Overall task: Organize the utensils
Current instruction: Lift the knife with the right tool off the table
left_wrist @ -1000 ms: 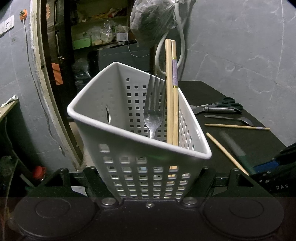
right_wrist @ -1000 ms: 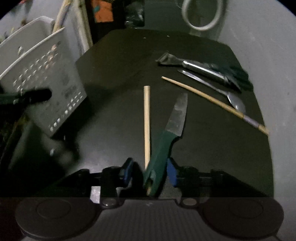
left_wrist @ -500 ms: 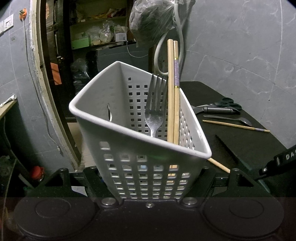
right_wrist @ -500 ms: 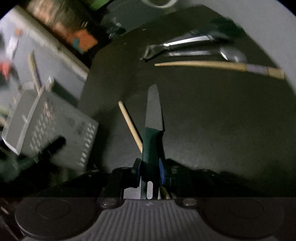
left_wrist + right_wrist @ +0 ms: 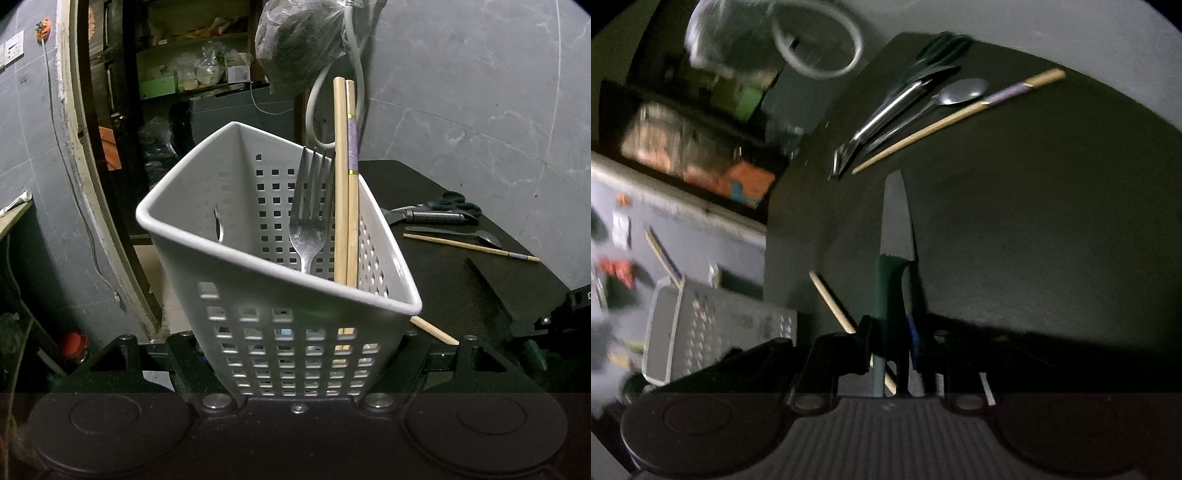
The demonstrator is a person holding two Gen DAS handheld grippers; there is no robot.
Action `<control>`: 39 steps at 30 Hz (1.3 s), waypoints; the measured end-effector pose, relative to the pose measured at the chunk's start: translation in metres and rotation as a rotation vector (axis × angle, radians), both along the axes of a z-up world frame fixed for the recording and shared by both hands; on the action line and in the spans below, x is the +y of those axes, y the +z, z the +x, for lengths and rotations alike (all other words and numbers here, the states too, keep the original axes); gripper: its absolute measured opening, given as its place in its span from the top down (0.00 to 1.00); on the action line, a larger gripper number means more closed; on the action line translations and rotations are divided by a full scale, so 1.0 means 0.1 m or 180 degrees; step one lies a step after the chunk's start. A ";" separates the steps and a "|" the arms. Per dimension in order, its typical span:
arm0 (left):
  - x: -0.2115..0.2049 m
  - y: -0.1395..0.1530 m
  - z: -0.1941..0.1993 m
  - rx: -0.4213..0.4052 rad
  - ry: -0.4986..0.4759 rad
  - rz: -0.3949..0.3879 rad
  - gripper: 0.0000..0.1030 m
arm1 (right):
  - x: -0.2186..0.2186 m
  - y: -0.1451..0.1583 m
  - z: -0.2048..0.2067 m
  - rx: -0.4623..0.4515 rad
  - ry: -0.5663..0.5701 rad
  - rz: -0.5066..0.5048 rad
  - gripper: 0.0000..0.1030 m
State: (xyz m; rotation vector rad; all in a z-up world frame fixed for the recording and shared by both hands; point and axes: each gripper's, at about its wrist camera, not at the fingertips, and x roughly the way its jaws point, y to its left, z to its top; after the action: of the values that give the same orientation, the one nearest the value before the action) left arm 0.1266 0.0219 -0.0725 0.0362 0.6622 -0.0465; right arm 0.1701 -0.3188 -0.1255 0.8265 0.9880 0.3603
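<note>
basket (image 5: 280,295): white, tilted | inside: fork (image 5: 308,229), chopsticks (image 5: 345,192) | knife (image 5: 895,236): green-handled, lifted

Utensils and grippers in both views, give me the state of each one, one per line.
Basket: tilted, clamped in the left gripper.
Fork: upright in basket, tines up.
Two chopsticks: standing in basket.
Knife: gripped by its handle in the right gripper.
Spoon: lying on table.
Scissors: lying closed.
Loose chopstick: lying flat.
</note>
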 end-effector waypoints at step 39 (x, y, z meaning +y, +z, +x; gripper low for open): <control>0.00 0.00 0.01 0.0029 -0.0052 0.0076 0.25 | -0.53 -0.35 -0.68 -0.0056 -0.1408 0.0699 0.77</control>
State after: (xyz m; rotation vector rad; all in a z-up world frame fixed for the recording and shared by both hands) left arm 0.1278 0.0221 -0.0725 0.0644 0.6717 -0.0545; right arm 0.1023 -0.3717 -0.1604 1.2098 0.7300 0.0941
